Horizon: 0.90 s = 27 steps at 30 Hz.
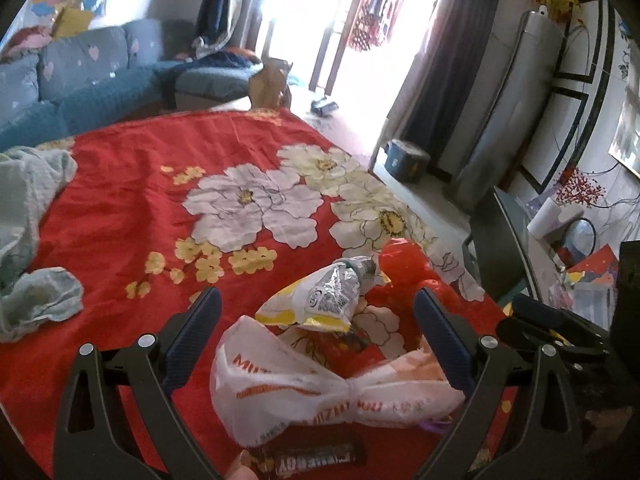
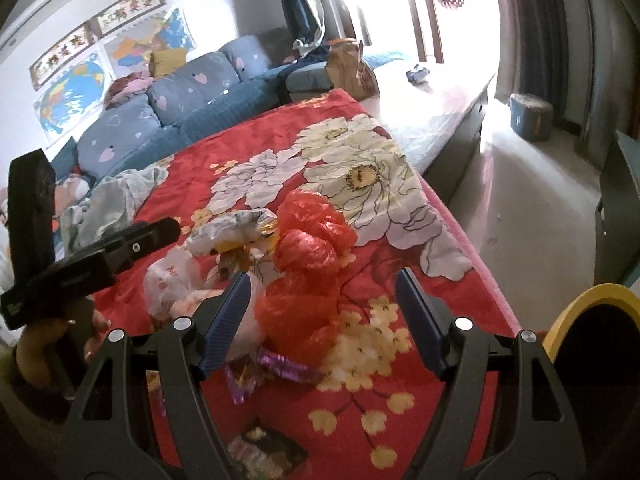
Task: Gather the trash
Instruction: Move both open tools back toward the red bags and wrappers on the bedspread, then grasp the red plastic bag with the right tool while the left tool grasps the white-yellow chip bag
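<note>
Your left claw [image 1: 316, 340] hovers low over the red floral-print cloth [image 1: 132, 200], fingers spread wide apart, with the crumpled white plastic bag with orange lettering [image 1: 320, 392] lying between them at lower centre. Beyond it sits a yellow-and-silver foil snack wrapper [image 1: 320, 300]. Your right claw [image 2: 324, 320] is also held open, angled down at the crumpled red plastic bag [image 2: 308, 256] in mid-frame, gripping nothing. A purple foil candy wrapper [image 2: 280, 364] lies just below that bag. A yellow bin rim [image 2: 592, 300] shows at lower right.
</note>
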### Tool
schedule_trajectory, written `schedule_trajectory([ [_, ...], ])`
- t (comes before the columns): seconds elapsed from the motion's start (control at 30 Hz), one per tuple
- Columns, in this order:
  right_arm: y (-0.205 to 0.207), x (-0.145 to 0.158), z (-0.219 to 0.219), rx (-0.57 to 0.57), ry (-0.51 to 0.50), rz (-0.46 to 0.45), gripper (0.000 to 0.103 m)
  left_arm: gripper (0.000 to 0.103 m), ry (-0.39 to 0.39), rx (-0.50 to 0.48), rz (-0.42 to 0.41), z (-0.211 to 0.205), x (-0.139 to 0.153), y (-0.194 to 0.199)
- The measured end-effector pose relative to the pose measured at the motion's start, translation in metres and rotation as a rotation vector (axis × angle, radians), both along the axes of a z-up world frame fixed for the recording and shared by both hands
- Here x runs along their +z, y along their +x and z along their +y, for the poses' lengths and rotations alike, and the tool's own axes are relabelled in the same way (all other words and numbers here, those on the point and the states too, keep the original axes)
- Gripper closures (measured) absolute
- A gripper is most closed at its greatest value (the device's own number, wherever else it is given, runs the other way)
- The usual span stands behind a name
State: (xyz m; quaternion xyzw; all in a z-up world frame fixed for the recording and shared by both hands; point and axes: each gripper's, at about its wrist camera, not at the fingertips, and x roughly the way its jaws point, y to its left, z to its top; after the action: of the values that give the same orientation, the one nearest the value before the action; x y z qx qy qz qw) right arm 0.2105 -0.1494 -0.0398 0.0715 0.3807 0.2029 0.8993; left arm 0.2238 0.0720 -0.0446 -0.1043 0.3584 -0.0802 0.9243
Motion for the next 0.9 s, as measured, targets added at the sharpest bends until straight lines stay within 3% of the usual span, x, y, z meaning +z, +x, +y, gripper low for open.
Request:
schedule_trajectory([
  [0.2,0.027,-0.011,0.008,0.003,0.016,0.05,0.037,0.009,-0.037,-0.05,0.074,0.002,-0.016,0.023],
  [0.37,0.042,-0.024,0.015,0.026,0.054,0.127,0.045,0.009,-0.062,-0.073,0.129,0.003,-0.031,0.041],
  [0.53,0.047,-0.036,0.02,0.049,0.078,0.177,0.061,0.01,-0.094,-0.086,0.178,0.007,-0.045,0.054],
  [0.9,0.044,-0.037,0.017,0.053,0.103,0.174,0.075,0.038,-0.136,-0.093,0.183,0.006,-0.051,0.06],
])
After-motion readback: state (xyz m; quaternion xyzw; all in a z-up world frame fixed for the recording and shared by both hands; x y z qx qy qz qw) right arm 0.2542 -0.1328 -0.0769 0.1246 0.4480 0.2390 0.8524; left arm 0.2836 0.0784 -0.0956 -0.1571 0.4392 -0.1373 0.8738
